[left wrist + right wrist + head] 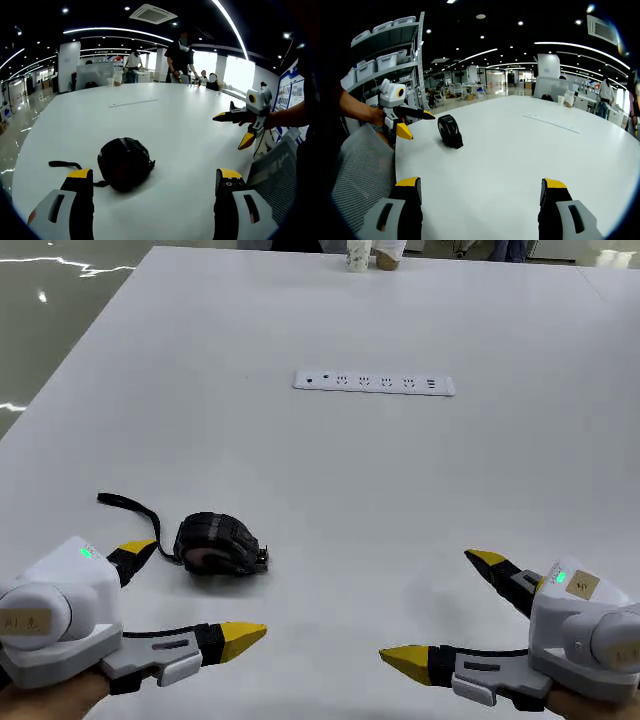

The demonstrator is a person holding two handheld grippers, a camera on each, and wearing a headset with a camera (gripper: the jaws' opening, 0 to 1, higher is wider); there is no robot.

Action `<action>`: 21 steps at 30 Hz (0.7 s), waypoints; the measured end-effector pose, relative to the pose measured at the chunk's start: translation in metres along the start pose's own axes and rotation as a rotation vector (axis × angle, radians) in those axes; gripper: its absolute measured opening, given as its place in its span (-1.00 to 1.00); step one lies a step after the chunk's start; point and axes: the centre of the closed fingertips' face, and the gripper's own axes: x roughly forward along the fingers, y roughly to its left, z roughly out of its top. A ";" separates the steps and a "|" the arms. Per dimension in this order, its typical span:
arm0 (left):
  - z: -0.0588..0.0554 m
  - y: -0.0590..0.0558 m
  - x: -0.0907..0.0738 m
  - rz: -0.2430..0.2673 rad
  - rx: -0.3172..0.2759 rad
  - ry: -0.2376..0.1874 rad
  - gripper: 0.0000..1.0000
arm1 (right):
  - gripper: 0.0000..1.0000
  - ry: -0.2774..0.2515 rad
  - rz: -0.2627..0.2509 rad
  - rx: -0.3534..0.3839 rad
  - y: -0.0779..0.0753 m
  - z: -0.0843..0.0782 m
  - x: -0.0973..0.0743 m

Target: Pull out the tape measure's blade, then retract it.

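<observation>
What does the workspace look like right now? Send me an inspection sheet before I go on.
Surface: large white table.
Job's things: black tape measure lying on the table just ahead of the left gripper, no blade drawn out; its black strap trails away to the left.
Clutter: white power strip farther back; cups at the far edge.
Grippers: left gripper open, holding nothing, close to the tape measure but not touching it; right gripper open, holding nothing, well off to the side.
Cables: nothing seen.
Surroundings: open office with ceiling lights, shelves carrying bins, people standing beyond the table.
</observation>
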 end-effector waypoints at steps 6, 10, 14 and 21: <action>-0.001 -0.001 -0.001 -0.009 -0.001 0.005 0.98 | 0.98 0.002 -0.003 0.001 -0.001 0.000 -0.001; 0.000 -0.001 -0.001 -0.014 -0.004 0.000 0.98 | 0.98 0.002 -0.005 0.001 -0.001 0.001 -0.001; 0.000 0.000 -0.002 -0.014 -0.003 -0.003 0.98 | 0.98 0.003 -0.005 0.001 -0.001 0.001 -0.001; 0.000 0.002 -0.001 -0.010 0.000 -0.002 0.98 | 0.98 0.005 -0.003 0.003 -0.001 0.001 -0.002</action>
